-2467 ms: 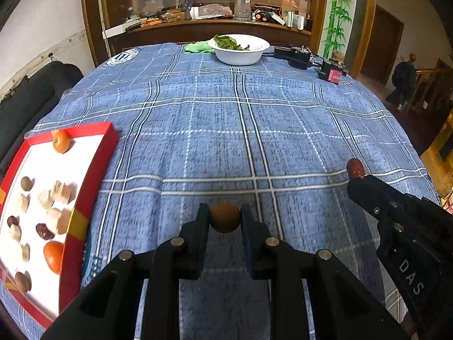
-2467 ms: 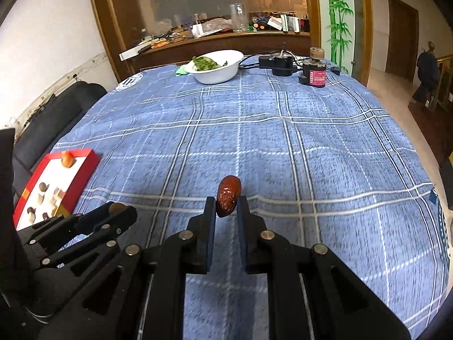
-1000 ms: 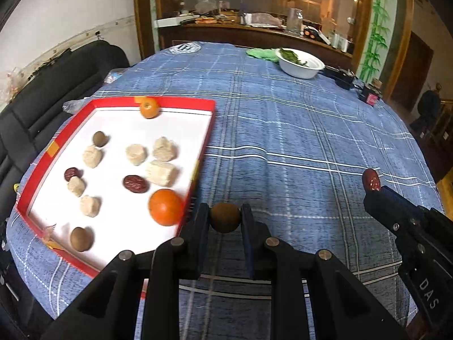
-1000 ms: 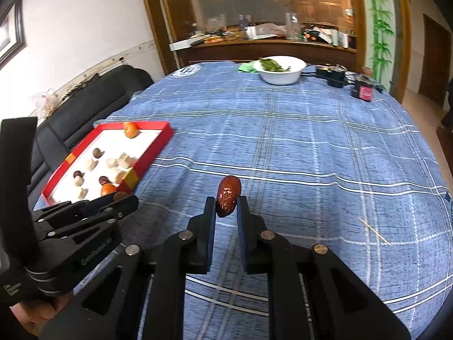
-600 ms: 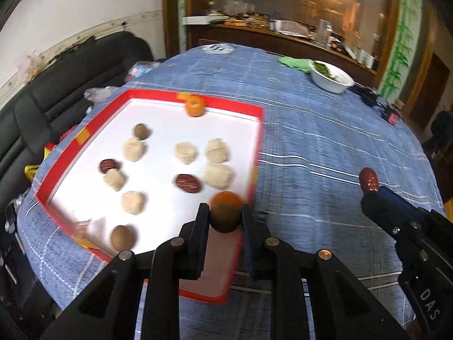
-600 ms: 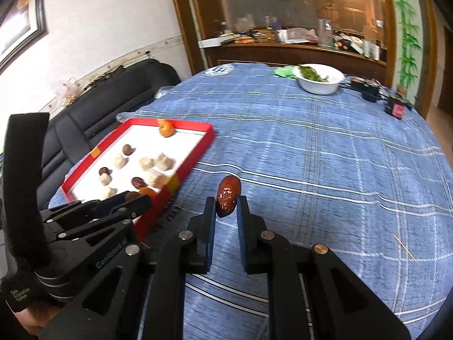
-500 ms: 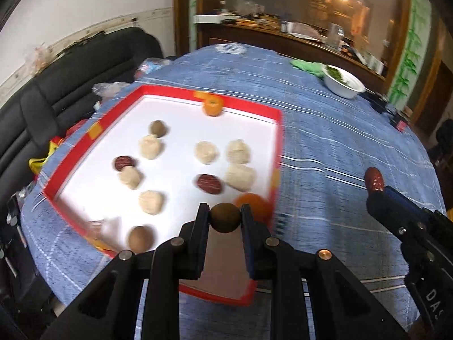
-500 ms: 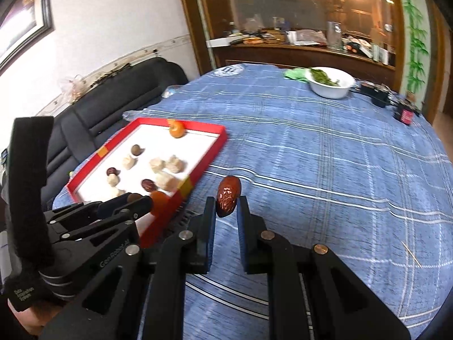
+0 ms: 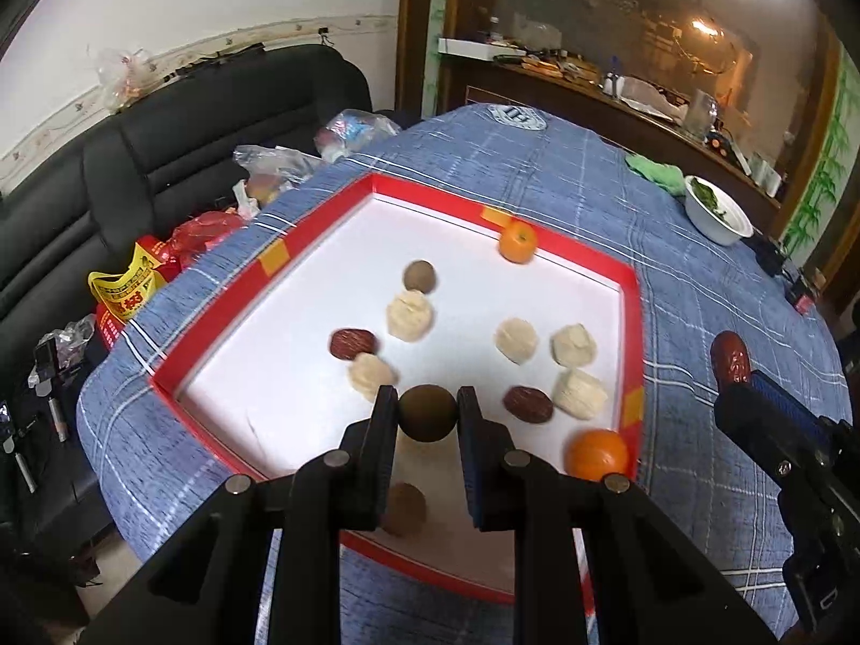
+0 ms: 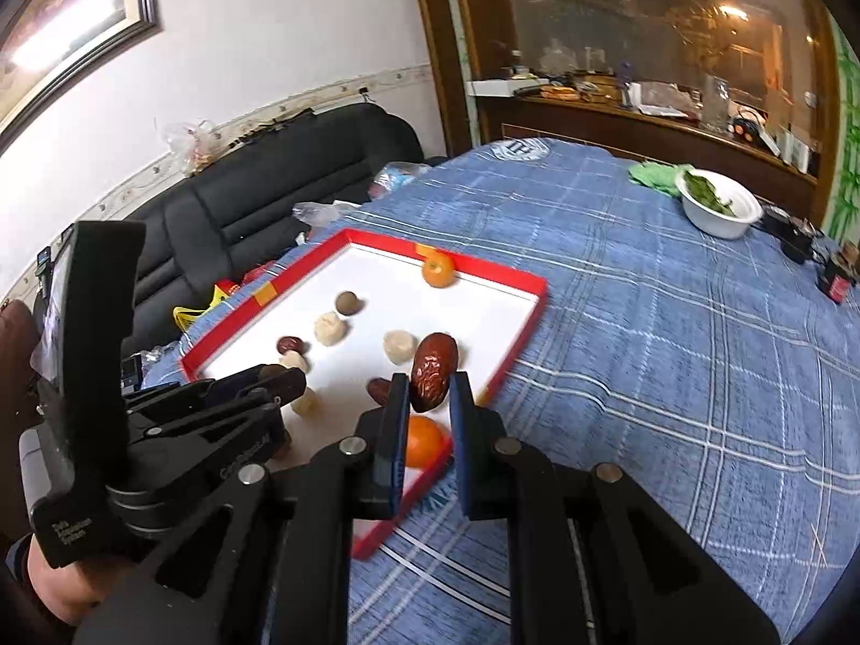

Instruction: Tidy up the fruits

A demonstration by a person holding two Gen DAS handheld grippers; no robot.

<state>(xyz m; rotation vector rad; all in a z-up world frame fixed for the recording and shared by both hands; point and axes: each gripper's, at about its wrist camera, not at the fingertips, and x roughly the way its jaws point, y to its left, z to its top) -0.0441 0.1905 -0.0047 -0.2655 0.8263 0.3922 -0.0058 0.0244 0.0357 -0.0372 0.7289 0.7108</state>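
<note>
Our left gripper (image 9: pixel 427 413), clamped on a round brown fruit (image 9: pixel 427 411), hangs over the near half of the red tray (image 9: pixel 633 322), nearer its floor than our right gripper (image 10: pixel 428 382), which pinches an upright red date (image 10: pixel 433 372) at the tray's right rim.

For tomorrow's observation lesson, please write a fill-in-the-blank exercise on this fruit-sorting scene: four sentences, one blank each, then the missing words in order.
1. The left gripper is shut on a round ____ fruit.
2. The right gripper holds a wrinkled red date, while ____ more red dates lie in the tray.
3. The tray's rim is coloured ____.
4. The number of oranges in the tray is ____.

Missing words: brown; two; red; two
</note>
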